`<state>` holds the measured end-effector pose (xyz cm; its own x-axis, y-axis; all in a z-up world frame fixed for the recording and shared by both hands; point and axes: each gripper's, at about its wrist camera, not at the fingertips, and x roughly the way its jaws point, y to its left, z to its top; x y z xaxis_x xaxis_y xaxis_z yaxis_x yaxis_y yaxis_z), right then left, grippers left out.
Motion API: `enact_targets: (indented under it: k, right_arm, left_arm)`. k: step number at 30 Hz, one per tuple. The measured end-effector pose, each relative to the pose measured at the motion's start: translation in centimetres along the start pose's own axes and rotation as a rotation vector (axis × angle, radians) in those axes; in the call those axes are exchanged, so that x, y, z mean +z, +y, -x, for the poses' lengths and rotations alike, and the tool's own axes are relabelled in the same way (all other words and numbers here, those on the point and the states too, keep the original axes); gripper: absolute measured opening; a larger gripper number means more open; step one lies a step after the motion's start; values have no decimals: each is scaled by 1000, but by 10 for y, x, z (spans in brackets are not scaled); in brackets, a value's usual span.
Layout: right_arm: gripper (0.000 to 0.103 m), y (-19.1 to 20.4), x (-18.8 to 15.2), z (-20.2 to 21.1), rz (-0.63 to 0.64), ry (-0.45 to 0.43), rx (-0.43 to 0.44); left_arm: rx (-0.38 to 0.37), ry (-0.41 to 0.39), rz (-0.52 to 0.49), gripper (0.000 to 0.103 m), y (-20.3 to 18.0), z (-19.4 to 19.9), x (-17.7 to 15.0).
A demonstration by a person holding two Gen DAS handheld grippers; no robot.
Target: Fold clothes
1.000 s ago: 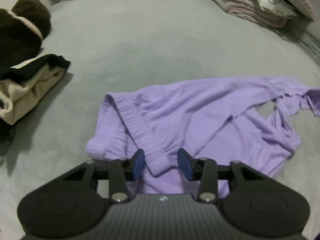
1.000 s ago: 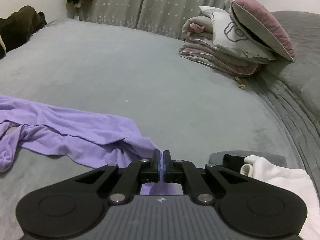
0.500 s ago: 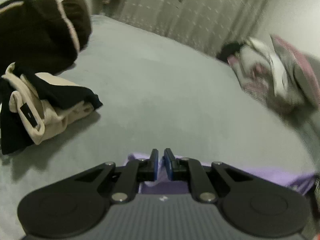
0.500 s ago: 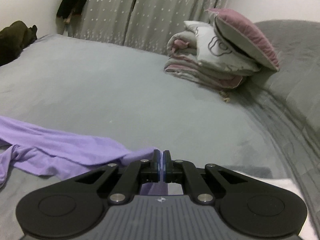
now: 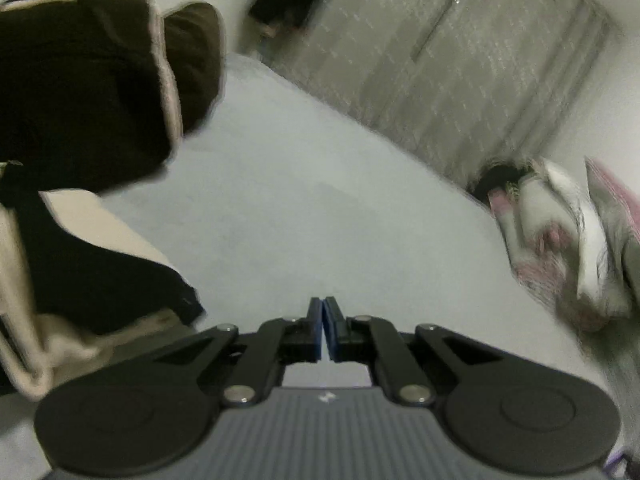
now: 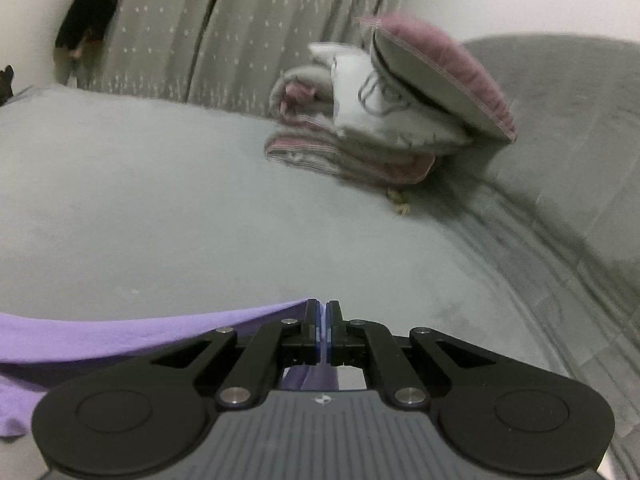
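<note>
Right wrist view: right claw (image 6: 323,330) pinched tight on the purple garment (image 6: 120,336) trailing left over the grey bed (image 6: 200,200), left claw (image 5: 322,330) closed too but cloth not visible there, looks thin, light, floppy, so best grabbed at hems or corners.

Lilac garment (image 6: 100,340), smooth, stretched leftward, edge pinched, lifted off bed
</note>
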<state>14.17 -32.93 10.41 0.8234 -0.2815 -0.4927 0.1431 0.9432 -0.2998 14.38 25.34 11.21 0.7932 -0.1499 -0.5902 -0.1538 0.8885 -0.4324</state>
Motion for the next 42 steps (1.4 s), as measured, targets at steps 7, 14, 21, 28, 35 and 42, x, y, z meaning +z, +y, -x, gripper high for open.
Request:
enact_targets:
  k: [7, 14, 21, 28, 35, 42]
  right_arm:
    - [3, -1, -7, -30, -19, 67, 42]
    - [3, -2, -5, -18, -31, 50, 77]
    - [3, -2, -5, -17, -57, 49, 92]
    - [3, 1, -5, -15, -51, 42, 86]
    - [3, -12, -6, -16, -124, 52, 120]
    - [3, -21, 5, 3, -151, 5, 127]
  left_arm:
    - [-31, 83, -515, 45, -33, 12, -59]
    - [-166, 20, -856, 48, -51, 50, -106]
    - [-193, 50, -1106, 63, -74, 41, -160]
    - [-29, 59, -1034, 9, -84, 5, -158]
    - [-25, -94, -625, 9, -63, 5, -85]
    - [83, -149, -368, 9, -34, -5, -53]
